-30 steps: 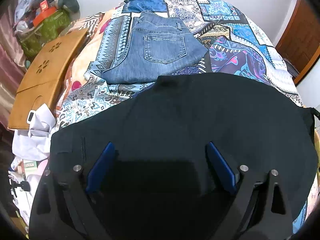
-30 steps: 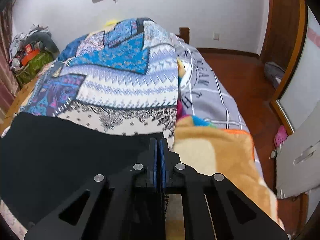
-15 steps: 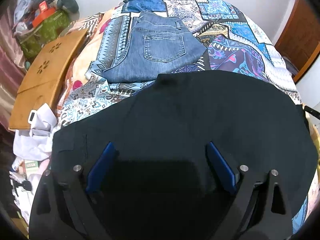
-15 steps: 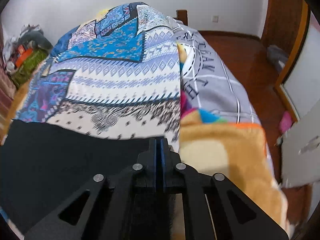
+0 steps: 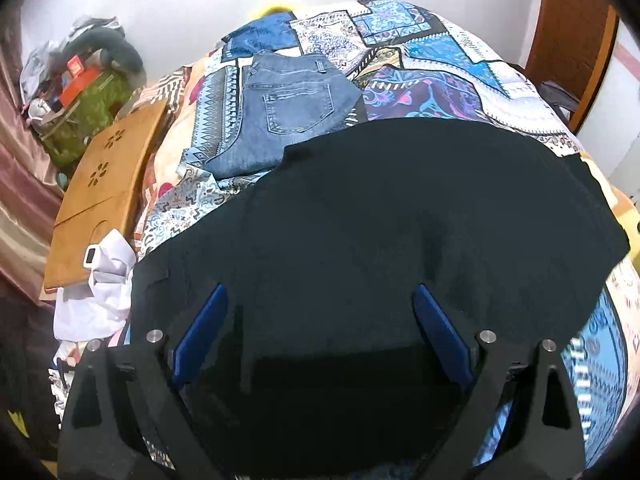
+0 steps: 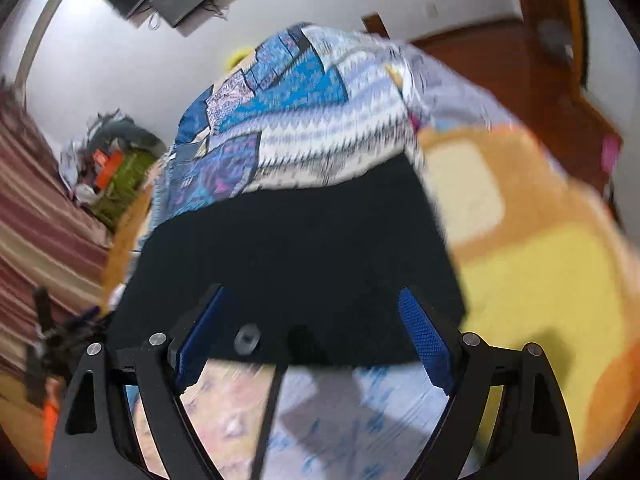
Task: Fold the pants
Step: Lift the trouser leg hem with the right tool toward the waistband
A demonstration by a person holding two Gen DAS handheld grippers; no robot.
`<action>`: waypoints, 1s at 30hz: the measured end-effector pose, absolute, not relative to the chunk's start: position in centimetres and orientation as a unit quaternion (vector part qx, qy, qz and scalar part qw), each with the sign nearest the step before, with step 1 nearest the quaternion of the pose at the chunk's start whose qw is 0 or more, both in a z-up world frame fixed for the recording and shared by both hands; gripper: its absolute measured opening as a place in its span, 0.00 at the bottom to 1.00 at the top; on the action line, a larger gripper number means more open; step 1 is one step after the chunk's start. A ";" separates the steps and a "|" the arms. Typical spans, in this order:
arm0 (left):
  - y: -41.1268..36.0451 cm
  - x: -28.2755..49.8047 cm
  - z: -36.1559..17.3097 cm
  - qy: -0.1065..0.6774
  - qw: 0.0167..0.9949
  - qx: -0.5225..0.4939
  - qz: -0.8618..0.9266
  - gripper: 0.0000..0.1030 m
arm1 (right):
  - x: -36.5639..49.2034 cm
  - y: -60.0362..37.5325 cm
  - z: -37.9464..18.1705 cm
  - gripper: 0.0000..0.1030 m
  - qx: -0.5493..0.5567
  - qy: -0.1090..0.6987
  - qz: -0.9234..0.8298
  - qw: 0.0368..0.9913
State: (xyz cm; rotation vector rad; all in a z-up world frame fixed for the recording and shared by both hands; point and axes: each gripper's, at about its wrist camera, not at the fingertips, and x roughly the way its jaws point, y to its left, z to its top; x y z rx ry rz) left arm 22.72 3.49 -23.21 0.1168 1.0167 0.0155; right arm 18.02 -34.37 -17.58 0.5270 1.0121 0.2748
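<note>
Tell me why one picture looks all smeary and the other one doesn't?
Right wrist view: motion blur smears the patterned bedspread and the yellow blanket. Left wrist view: sharp; the jeans pocket stitching shows clearly, though the black pants are too dark for detail.

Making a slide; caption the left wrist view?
Open left gripper over black pants on the patterned bedspread, folded jeans beyond.

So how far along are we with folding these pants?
Done: one pair of blue jeans lies folded further up the bed. In hand: the black pants lie flat on the patterned bedspread, apparently folded at least once. Both the left gripper and right gripper are open, gripping nothing. Left: probably another fold of the black pants, though the right view is blurred.
</note>
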 end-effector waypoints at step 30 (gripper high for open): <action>3.5 21.8 -23.4 0.478 0.878 0.025 -0.005 0.96 | 21.4 -37.8 -20.5 0.08 0.299 0.431 0.053 0.850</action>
